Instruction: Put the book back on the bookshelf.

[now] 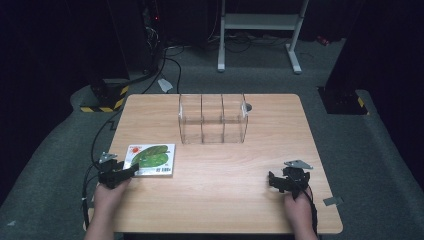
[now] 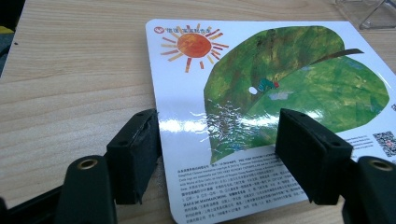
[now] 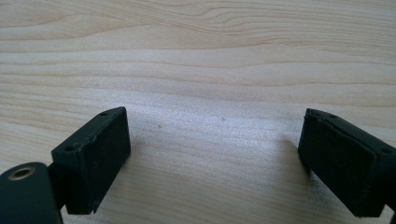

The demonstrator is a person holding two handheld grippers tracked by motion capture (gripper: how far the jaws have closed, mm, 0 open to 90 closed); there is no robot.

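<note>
A thin picture book point(image 1: 152, 157) with a green leaf and an orange sun on its white cover lies flat on the wooden table point(image 1: 240, 165), front left. My left gripper point(image 1: 127, 170) sits at the book's near left corner. In the left gripper view the book point(image 2: 280, 79) lies under the open left gripper point(image 2: 217, 140); one jaw stands beside the book's left edge, the other above the cover. My right gripper point(image 1: 272, 180) rests open at the front right, over bare wood point(image 3: 210, 70), with nothing between the jaws of the right gripper point(image 3: 215, 140).
A clear plastic organiser point(image 1: 213, 119) with three compartments stands upright at the table's middle back; its corner point(image 2: 369, 11) shows beyond the book. A small grey disc point(image 1: 247, 106) lies behind it. A white stand point(image 1: 260, 30) and a yellow-black base point(image 1: 105, 97) are on the floor beyond.
</note>
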